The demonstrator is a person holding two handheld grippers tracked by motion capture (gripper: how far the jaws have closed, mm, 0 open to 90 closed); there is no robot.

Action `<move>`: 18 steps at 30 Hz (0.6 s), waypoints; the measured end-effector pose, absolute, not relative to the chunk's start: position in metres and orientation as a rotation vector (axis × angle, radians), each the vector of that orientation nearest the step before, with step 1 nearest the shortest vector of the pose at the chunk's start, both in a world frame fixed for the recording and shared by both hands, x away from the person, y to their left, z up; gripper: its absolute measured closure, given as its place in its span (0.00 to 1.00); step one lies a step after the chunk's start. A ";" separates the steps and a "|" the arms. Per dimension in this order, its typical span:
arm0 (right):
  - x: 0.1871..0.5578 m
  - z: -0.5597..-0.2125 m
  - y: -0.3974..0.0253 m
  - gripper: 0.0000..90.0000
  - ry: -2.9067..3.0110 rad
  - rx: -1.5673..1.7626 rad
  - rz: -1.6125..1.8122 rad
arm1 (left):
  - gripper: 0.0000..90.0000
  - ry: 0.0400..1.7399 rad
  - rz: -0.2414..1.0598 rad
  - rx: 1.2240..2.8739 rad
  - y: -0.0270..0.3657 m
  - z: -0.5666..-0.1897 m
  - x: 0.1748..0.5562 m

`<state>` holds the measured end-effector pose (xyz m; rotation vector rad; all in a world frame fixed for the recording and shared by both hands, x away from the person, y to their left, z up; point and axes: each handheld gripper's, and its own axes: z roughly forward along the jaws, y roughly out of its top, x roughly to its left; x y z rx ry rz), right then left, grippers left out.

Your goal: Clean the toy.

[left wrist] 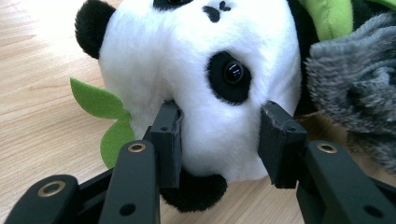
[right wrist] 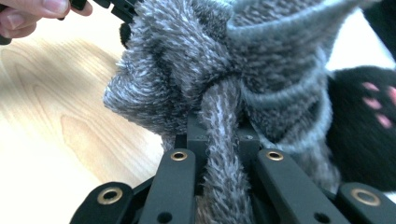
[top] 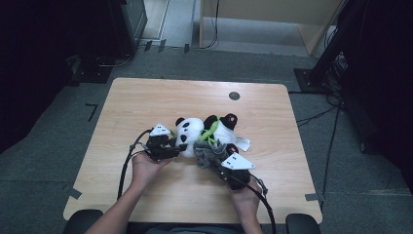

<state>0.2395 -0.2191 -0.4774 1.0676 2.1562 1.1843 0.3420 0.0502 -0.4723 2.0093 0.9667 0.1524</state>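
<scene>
A black-and-white panda plush lies on its side in the middle of the wooden table, with green felt leaves by its head. My left gripper has its jaws pressed into both sides of the panda's white head. A grey fuzzy scarf is bunched against the panda's body. My right gripper is shut on a strand of that scarf, close to a black paw with pink pads.
A white tag lies to the right of the panda. A black round grommet sits in the tabletop farther back. Dark floor with cables surrounds the table. The person's other hand is at the top left of the right gripper view.
</scene>
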 end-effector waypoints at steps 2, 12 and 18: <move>0.237 -0.477 -0.225 0.92 2.160 1.082 1.174 | 0.62 0.967 0.151 2.008 0.050 -0.472 0.342; 0.231 -0.474 -0.257 0.92 2.102 1.178 1.131 | 0.63 0.960 0.160 2.018 0.049 -0.472 0.342; 0.230 -0.462 -0.275 0.92 2.043 1.241 1.127 | 0.63 0.963 0.164 2.019 0.049 -0.472 0.342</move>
